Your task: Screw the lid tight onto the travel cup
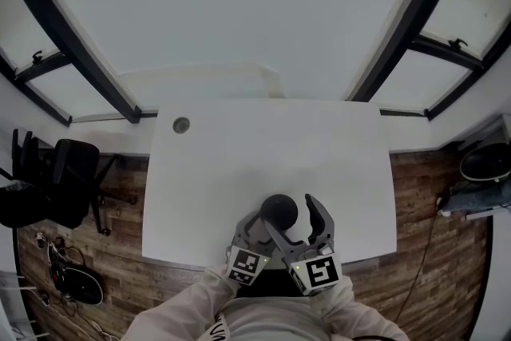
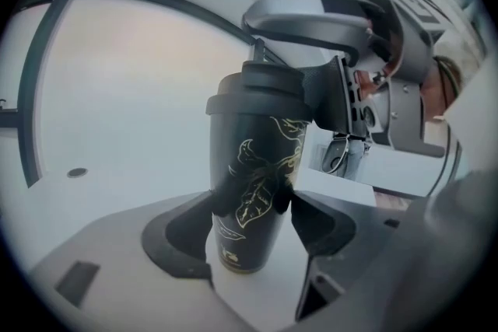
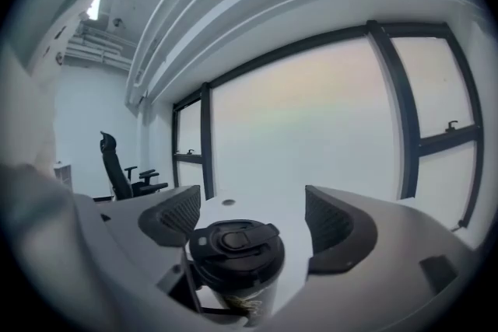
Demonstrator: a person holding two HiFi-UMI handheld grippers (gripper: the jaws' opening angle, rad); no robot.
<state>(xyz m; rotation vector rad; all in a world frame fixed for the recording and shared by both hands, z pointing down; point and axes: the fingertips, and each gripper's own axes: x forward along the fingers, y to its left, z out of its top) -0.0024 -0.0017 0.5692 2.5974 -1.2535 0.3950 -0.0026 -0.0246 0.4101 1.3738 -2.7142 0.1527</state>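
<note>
A dark travel cup [image 2: 249,167] with a gold leaf pattern stands upright on the white table [image 1: 263,148] near its front edge. A black lid [image 2: 253,93] sits on top of it. My left gripper [image 2: 255,206] is shut on the cup's body, one pad pressing each side at mid height. My right gripper [image 3: 253,221] is open, its ribbed pads spread wide to either side of the lid [image 3: 236,241] and not touching it. In the head view the lid [image 1: 279,212] shows from above between the left gripper [image 1: 257,226] and the right gripper [image 1: 291,216].
A round cable hole [image 1: 181,124] lies at the table's far left corner. A black office chair [image 1: 64,180] stands on the wood floor to the left. Tall windows with dark frames run behind the table. Cables and a dark object [image 1: 483,164] lie at the right.
</note>
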